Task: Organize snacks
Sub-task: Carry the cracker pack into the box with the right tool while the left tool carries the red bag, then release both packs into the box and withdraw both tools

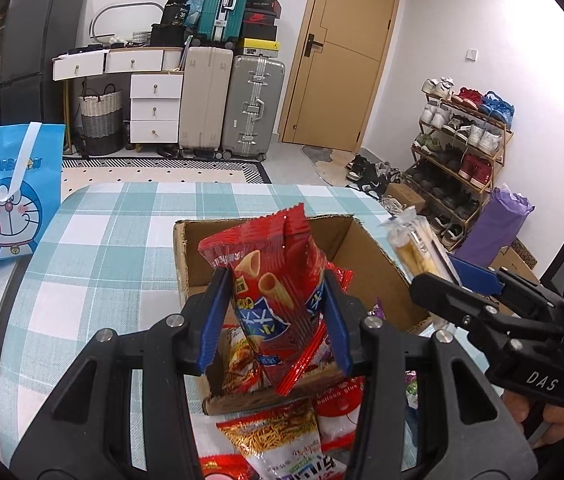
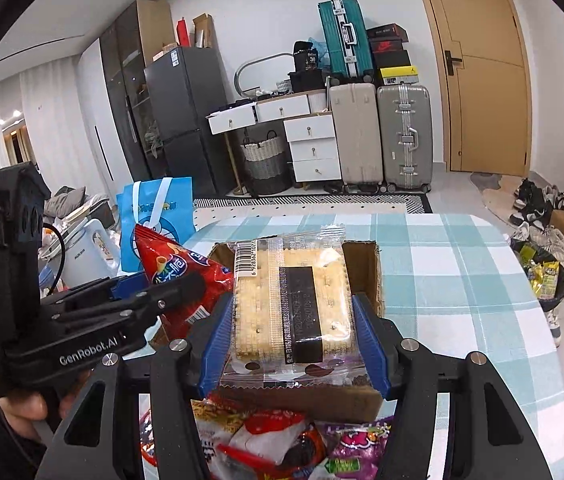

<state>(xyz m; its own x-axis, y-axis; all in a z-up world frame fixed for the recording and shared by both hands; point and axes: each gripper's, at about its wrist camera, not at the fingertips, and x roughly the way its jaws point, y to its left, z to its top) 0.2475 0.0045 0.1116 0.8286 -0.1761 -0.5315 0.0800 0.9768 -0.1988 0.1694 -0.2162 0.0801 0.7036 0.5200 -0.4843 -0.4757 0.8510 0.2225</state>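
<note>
The left gripper [image 1: 276, 312] had its blue-padded jaws pinching a red crinkled snack bag printed with cone-shaped crisps [image 1: 272, 280], held upright at the centre of the left wrist view, over the open brown cardboard box [image 1: 365, 256] that stood on the bench covered in a teal-and-white checked cloth [image 1: 114, 236]. At the right edge of that view the right gripper [image 1: 437, 276] showed, gripping its own packet. In the right wrist view the right gripper [image 2: 293, 336] had its jaws pressed against the two long sides of a clear-wrapped pack of pale square crackers with a black label [image 2: 291, 304], which filled the middle of the frame above the box [image 2: 369, 272]. More snack packets [image 2: 282, 444] lay heaped along the bottom of the frame, just in front of the box. A blue tote bag with a cartoon cat face [image 1: 12, 192] stood at the left of the left wrist view, beside the bench.
</note>
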